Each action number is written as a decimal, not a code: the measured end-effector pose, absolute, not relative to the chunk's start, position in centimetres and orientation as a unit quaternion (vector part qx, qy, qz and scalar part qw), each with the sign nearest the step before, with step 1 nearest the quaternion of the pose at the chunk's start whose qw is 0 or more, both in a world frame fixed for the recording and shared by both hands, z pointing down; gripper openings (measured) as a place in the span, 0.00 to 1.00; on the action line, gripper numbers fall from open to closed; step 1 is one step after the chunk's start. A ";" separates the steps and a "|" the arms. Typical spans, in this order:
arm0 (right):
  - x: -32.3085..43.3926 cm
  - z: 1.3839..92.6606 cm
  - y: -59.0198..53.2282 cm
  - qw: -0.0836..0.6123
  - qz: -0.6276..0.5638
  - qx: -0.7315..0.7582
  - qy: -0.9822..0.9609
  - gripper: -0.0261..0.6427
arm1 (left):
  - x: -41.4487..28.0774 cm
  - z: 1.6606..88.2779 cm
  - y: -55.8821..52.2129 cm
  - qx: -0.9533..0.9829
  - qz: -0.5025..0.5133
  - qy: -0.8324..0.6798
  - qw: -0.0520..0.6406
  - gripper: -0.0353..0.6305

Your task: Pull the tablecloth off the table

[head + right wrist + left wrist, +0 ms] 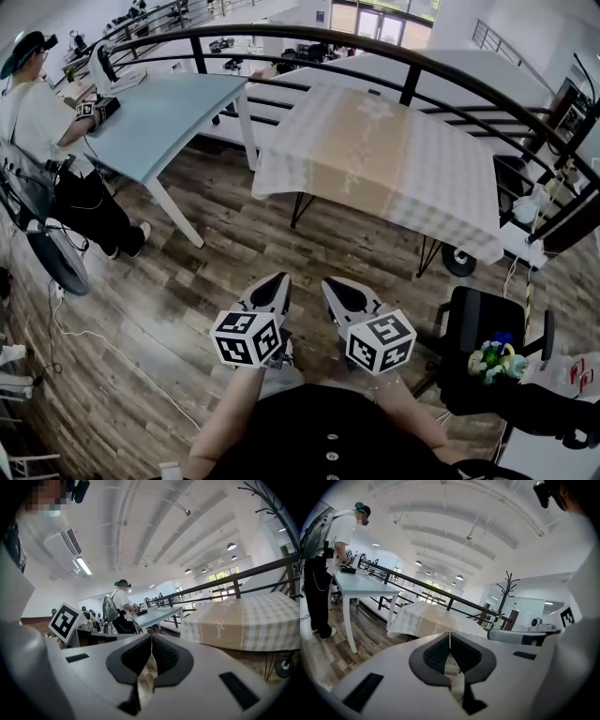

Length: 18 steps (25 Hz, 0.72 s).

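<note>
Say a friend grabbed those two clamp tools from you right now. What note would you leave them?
Left gripper: shut, empty, well short of the table.
Right gripper: the same.
The checked tablecloth lies spread over that table, touched by neither gripper.
Done: nothing yet.
Left: step closer, grip the cloth's near edge, probably with both, and pull it off.

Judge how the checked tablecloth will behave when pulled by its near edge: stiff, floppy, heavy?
Probably floppy: the tablecloth hangs down on the sides in view and sags in soft folds at the corners. Likely light, since it looks like thin fabric. It may bunch up rather than slide off as one flat sheet.
</note>
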State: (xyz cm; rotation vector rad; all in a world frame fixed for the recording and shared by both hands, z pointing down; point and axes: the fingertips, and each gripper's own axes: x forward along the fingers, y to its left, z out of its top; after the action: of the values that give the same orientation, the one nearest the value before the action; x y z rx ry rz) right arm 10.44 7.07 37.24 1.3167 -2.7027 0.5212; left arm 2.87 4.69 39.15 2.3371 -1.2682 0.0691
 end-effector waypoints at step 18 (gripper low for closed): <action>2.4 38.2 -7.8 0.059 0.189 0.466 -0.862 0.08 | -4.2 40.7 -9.7 0.869 0.045 -0.413 0.270 0.09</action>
State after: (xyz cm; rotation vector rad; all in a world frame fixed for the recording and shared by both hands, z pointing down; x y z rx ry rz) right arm 2.35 -7.82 38.23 1.4129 -2.6114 0.5720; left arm -4.18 -9.75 40.74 2.3407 -1.1117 0.1211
